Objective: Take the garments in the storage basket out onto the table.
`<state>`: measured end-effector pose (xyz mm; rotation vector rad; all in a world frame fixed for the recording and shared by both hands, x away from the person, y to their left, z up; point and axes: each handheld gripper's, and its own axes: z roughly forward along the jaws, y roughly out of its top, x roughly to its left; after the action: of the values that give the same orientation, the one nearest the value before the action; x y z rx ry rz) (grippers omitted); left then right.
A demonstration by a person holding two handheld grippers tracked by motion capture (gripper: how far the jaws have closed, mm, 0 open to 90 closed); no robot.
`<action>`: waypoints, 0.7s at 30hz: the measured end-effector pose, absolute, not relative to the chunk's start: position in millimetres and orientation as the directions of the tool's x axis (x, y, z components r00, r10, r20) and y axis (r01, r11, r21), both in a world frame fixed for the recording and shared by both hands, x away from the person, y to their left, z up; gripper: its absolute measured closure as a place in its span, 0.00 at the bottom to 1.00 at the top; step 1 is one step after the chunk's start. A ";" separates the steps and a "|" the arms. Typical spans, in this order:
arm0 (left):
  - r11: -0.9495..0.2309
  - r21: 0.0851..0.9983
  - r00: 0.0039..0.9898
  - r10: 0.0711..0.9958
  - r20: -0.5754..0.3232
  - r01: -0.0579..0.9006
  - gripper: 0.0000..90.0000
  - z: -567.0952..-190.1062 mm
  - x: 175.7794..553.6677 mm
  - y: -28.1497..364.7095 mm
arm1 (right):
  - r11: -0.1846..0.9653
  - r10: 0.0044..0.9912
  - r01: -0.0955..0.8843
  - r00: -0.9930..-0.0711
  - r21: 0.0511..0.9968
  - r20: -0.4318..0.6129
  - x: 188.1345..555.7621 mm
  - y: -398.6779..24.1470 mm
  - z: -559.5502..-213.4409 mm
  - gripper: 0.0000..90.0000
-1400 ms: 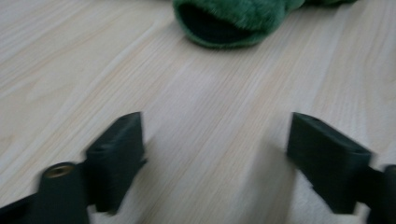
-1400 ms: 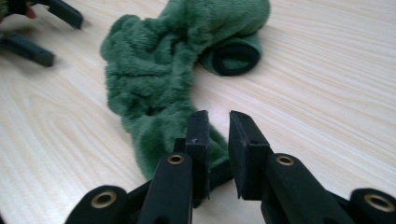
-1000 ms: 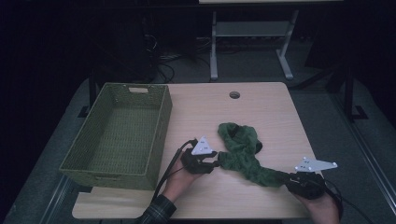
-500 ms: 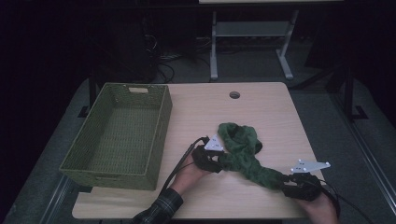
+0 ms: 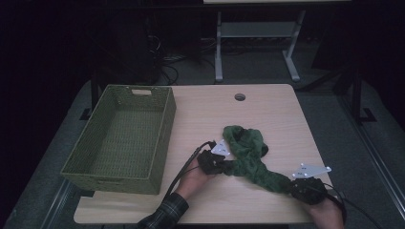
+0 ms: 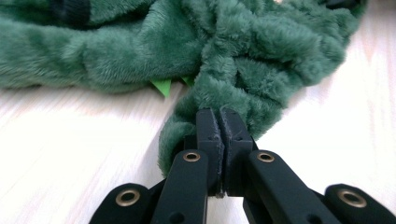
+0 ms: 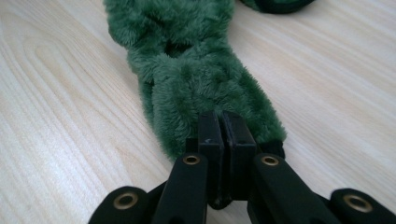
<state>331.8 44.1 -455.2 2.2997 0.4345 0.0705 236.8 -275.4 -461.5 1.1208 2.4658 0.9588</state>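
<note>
We see the green plush cloth (image 5: 250, 155) lying bunched on the table (image 5: 200, 119) right of the empty woven basket (image 5: 119, 138), the left gripper (image 6: 218, 119) and right gripper (image 7: 223, 122) each having just closed, pinching an end, so we judge the grasp made and the lift and placing left.

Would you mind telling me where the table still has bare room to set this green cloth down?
Bare wood lies between the basket and the green cloth, and behind the cloth around the cable hole. The front right, with both grippers, is crowded.
</note>
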 end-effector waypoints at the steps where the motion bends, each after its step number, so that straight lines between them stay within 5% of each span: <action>1: -0.642 0.711 0.940 0.330 -0.084 0.289 0.98 -452.0 329.1 48.5 | 0.473 0.752 0.566 -0.658 0.675 0.024 234.8 -278.0 -457.4 0.97; 9: -0.622 0.697 0.918 0.372 -0.138 0.357 0.98 -436.7 297.6 89.5 | 0.472 0.748 0.547 -0.664 0.691 0.014 231.7 -276.0 -448.5 0.97; 21: -0.582 0.677 0.881 0.416 -0.227 0.450 0.95 -461.7 273.2 122.1 | 0.538 0.704 0.556 -0.710 0.634 0.025 229.6 -251.1 -461.2 0.97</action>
<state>273.2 122.1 -461.7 2.2635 0.6197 -0.0554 229.6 -251.1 -461.2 1.0602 2.5438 0.9246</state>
